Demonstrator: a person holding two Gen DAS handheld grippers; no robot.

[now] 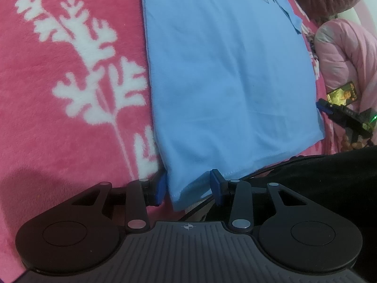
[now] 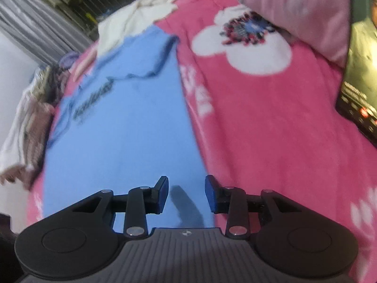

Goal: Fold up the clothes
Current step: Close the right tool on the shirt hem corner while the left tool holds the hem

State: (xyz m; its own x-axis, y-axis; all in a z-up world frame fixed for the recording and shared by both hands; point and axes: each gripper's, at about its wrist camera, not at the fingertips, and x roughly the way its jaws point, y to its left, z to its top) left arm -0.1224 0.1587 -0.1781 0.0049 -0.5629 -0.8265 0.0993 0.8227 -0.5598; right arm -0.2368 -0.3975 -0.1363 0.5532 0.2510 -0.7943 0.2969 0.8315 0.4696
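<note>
A pink blanket (image 1: 70, 118) covers the bed. The shirt (image 1: 223, 82) is spread on it. A hem corner lies between the open left jaws (image 1: 189, 188), untouched. The right jaws (image 2: 186, 194) are closing above the shirt edge, empty. One layer alone may be caught, so the fold may slip.

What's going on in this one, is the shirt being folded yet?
A person with a tool in each hand is working on a light blue T-shirt spread on a pink floral blanket. The left tool sits at the shirt's near corner, fabric between its open pads but not pinched. The right tool hovers over the other near edge, also open. No bottom fold has begun.
</note>
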